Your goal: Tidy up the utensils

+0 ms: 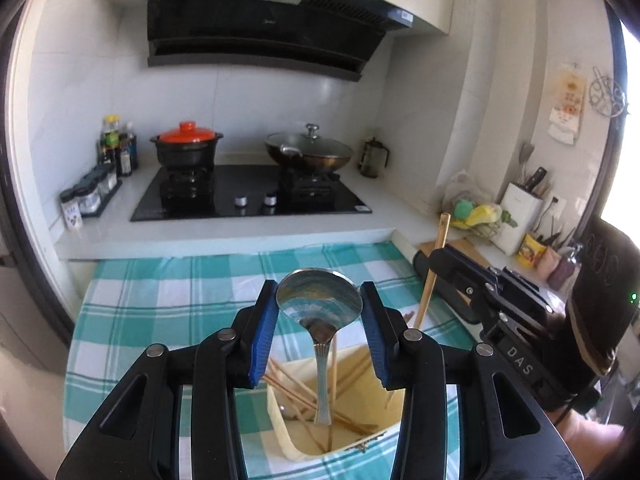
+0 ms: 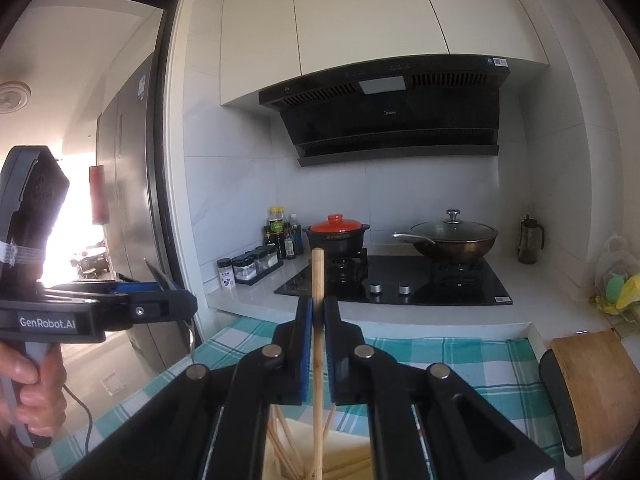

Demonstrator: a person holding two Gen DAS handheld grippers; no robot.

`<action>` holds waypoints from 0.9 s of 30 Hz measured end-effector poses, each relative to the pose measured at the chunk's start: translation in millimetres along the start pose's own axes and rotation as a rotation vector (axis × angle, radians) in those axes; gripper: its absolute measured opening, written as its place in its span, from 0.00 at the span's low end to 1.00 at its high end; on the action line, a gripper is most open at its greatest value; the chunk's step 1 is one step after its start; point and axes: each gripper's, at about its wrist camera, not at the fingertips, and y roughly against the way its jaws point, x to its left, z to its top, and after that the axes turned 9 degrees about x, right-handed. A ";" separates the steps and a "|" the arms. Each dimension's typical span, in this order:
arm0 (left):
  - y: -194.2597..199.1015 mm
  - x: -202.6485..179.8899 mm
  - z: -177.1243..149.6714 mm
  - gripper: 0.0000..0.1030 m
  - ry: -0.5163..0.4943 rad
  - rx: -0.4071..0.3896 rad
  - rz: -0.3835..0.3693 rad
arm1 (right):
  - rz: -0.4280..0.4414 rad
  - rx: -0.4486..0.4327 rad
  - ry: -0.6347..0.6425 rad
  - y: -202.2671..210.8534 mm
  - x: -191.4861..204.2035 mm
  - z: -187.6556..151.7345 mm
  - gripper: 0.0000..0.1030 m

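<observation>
Left wrist: tongs [image 1: 320, 312] seemingly clamp spoon [image 1: 320, 300]; right tongs [image 2: 318, 344] pinch chopstick [image 2: 318, 320].

We've got a table covered in a teal-and-white checked cloth [image 1: 168, 312], pushed right up against the white counter [image 1: 224, 236]. Sitting directly on the cloth is a pale yellow bin [image 1: 288, 436] with wooden chopsticks [image 1: 296, 394] lying loose inside it.

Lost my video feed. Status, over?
Left gripper shut on spoon, right gripper shut on chopstick. Both above the yellow box of chopsticks. Nothing in the way.
</observation>
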 end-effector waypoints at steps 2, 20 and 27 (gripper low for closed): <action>-19.4 6.0 -5.3 0.40 0.023 0.035 -0.001 | 0.000 0.031 0.014 -15.6 -3.5 -13.2 0.06; -35.5 6.8 -54.6 0.92 0.026 0.099 0.130 | 0.039 0.335 -0.099 -44.2 -30.6 -64.8 0.52; 21.0 -29.1 -91.5 0.99 -0.072 -0.003 0.363 | -0.013 0.287 -0.038 37.3 -1.9 -64.3 0.81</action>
